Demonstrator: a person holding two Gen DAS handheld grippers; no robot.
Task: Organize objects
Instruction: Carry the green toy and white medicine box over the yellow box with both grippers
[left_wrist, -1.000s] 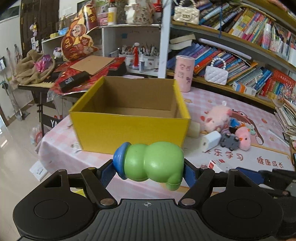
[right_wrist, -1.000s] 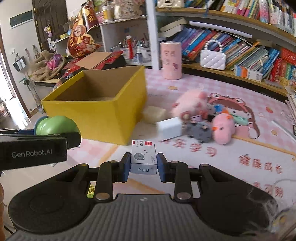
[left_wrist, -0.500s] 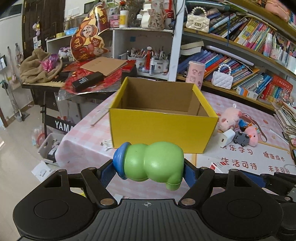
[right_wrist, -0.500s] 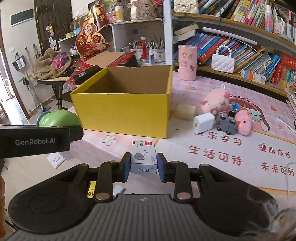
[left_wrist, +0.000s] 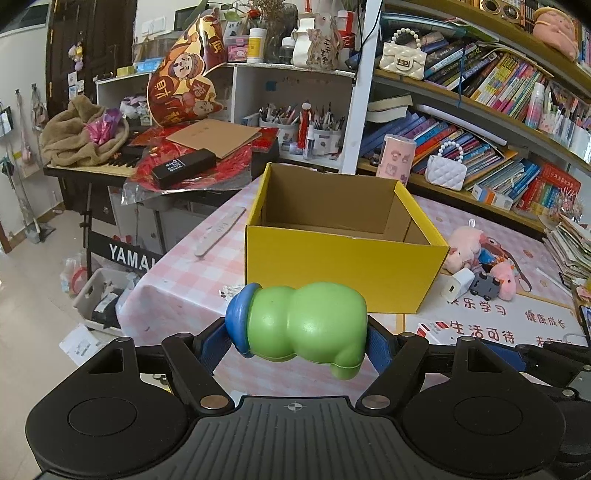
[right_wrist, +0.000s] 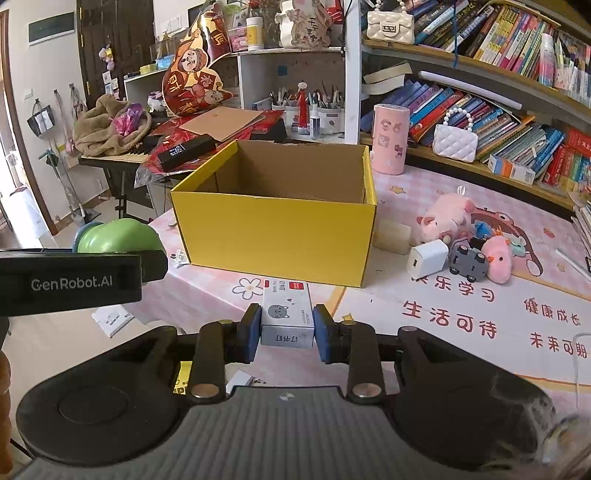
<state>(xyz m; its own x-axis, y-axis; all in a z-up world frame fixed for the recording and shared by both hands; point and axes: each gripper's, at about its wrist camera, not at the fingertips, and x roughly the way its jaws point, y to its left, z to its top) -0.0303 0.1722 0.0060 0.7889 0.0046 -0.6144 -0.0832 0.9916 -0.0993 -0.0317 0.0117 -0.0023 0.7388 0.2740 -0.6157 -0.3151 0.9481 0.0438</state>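
My left gripper (left_wrist: 297, 338) is shut on a green plastic toy with a blue end (left_wrist: 306, 325), held above the table's near edge, short of the open yellow cardboard box (left_wrist: 343, 266). My right gripper (right_wrist: 287, 328) is shut on a small white staple box with a cat face (right_wrist: 287, 312), also in front of the yellow box (right_wrist: 277, 236). The left gripper and green toy (right_wrist: 114, 236) show at the left in the right wrist view. The box's floor is hidden by its front wall.
Right of the box lie a white charger (right_wrist: 428, 258), a grey toy car (right_wrist: 469, 262), pink plush toys (right_wrist: 447, 218) and a beige block (right_wrist: 393, 234). A pink cup (right_wrist: 389, 144) and bookshelves stand behind. A cluttered keyboard stand (left_wrist: 122, 166) is at the left.
Both grippers have pulled back from the yellow box and risen, with the toy and the staple box still held. The box now looks farther off.
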